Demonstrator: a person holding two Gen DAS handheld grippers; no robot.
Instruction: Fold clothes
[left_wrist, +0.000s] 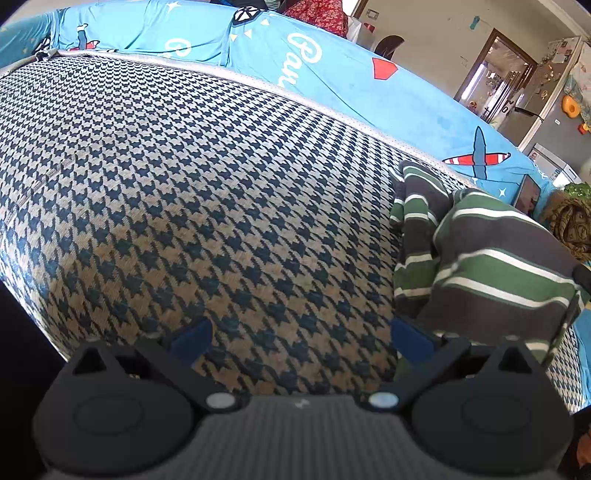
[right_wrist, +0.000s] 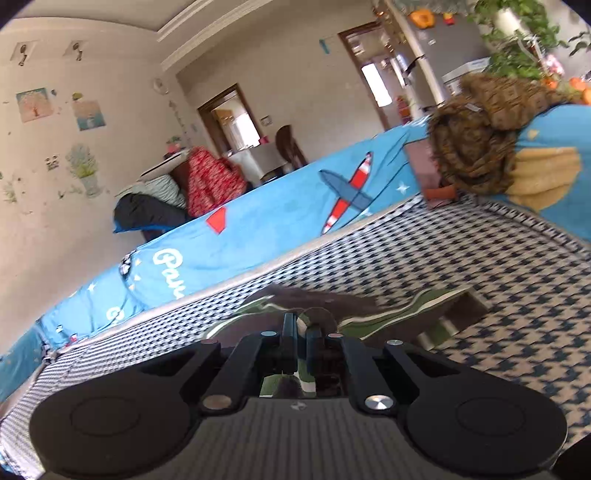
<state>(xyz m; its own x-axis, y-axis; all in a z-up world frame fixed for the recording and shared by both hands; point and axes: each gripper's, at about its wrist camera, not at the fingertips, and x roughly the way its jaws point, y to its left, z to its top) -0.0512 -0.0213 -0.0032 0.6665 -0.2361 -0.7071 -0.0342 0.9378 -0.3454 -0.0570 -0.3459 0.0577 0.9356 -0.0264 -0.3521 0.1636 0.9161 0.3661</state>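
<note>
A striped garment (left_wrist: 476, 258) in green, grey and white hangs lifted at the right of the left wrist view, above the houndstooth mat (left_wrist: 184, 184). My left gripper (left_wrist: 301, 341) stands open over the bare mat, its blue-tipped fingers (left_wrist: 192, 338) wide apart with nothing between them. In the right wrist view my right gripper (right_wrist: 301, 328) is shut on a fold of the striped garment (right_wrist: 388, 314), whose cloth trails off to the right above the mat (right_wrist: 498, 277).
A blue printed sheet (left_wrist: 351, 74) borders the mat on the far side. A brown patterned bundle (right_wrist: 476, 147) lies at the mat's far right corner. A pile of red and dark clothes (right_wrist: 199, 184) sits beyond the sheet. Walls and doorways stand behind.
</note>
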